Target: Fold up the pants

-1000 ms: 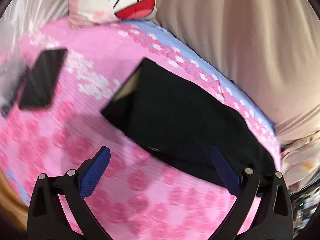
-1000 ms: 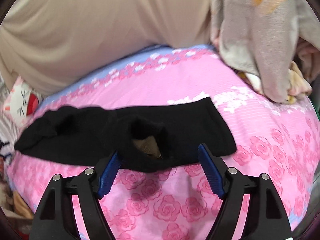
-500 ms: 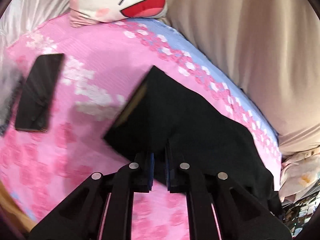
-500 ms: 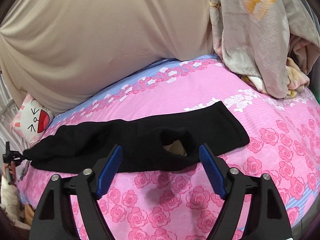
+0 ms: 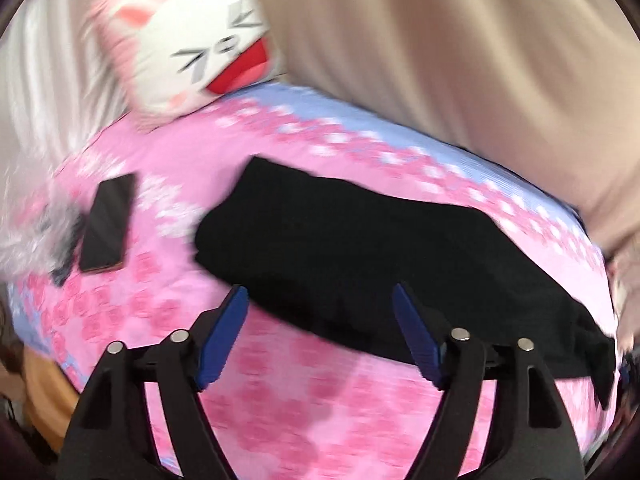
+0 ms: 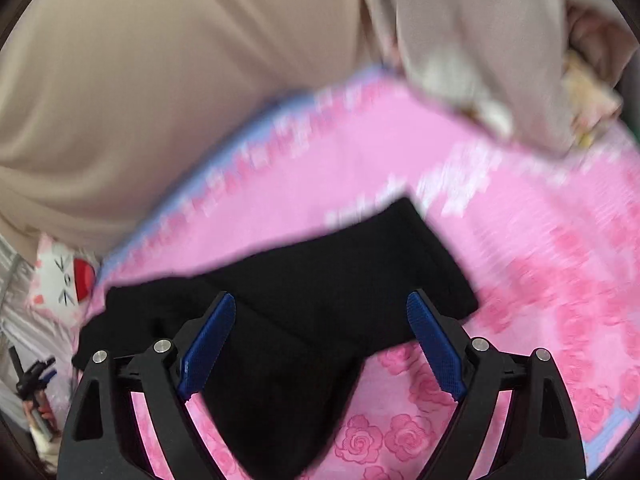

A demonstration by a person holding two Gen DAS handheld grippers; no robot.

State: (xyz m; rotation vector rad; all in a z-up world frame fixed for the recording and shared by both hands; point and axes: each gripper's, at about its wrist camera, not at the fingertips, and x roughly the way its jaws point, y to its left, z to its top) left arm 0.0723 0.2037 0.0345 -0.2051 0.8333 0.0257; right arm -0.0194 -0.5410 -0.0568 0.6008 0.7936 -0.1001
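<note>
The black pants (image 5: pixel 360 248) lie as a long band across the pink rose-print bed sheet (image 5: pixel 280 392). My left gripper (image 5: pixel 320 308) is open and empty, its blue pads just above the near edge of the pants at one end. In the right wrist view the pants (image 6: pixel 340 300) lie across the sheet (image 6: pixel 540 280), with one part hanging toward the camera between the fingers. My right gripper (image 6: pixel 320 320) is open, its pads on either side of the black cloth without pinching it.
A cat-face pillow (image 5: pixel 192 52) sits at the head of the bed and also shows in the right wrist view (image 6: pixel 60 276). A dark phone (image 5: pixel 106 224) lies on the sheet left of the pants. Beige fabric (image 5: pixel 460 52) rises behind the bed. A pale blanket (image 6: pixel 500 40) is heaped at the far right.
My left gripper was shut at the pants' edge half a second ago and is now open and drawn back. My right gripper has moved in over the pants; the brown inner opening no longer shows.
</note>
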